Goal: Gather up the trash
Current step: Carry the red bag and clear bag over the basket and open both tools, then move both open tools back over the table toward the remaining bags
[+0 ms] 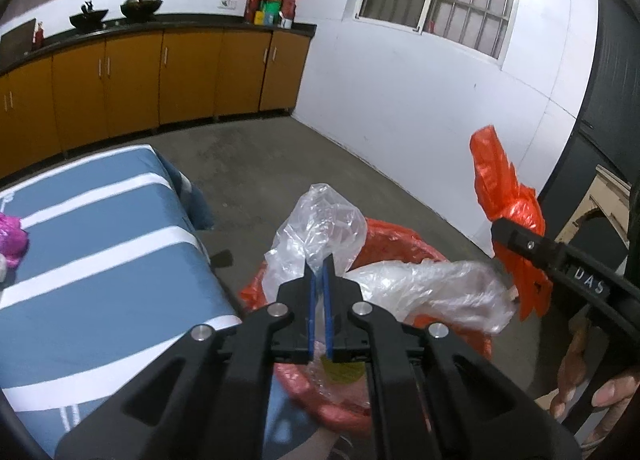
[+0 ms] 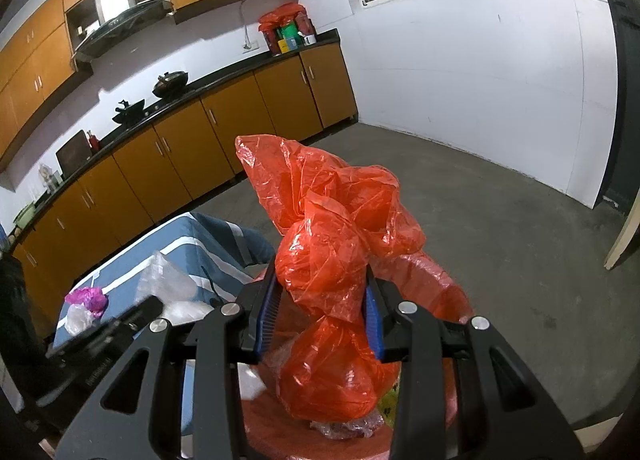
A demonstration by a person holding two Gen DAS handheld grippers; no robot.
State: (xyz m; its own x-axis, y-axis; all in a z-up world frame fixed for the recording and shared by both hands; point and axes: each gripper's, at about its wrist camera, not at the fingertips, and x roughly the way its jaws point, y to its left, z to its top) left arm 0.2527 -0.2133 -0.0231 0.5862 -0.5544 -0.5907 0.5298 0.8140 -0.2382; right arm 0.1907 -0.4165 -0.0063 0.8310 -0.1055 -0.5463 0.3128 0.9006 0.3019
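Observation:
My left gripper [image 1: 319,264] is shut on a crumpled clear plastic bag [image 1: 316,220], held above a red bin [image 1: 392,236] lined with an orange bag. More clear plastic [image 1: 432,292] lies across the bin's mouth. My right gripper [image 2: 322,272] is shut on a bunched-up part of the orange bin liner [image 2: 328,200] and holds it up over the bin [image 2: 448,292]. In the left wrist view the right gripper [image 1: 504,236] shows at the right with the orange liner [image 1: 508,196] rising from it. The left gripper [image 2: 148,306] appears blurred at the left of the right wrist view.
A table with a blue and white striped cloth [image 1: 100,244] stands left of the bin, with a pink crumpled wrapper [image 2: 88,298] on it. Orange cabinets [image 1: 132,76] line the far wall. Grey floor [image 1: 280,156] lies beyond the bin. A person's hand [image 1: 600,396] shows at lower right.

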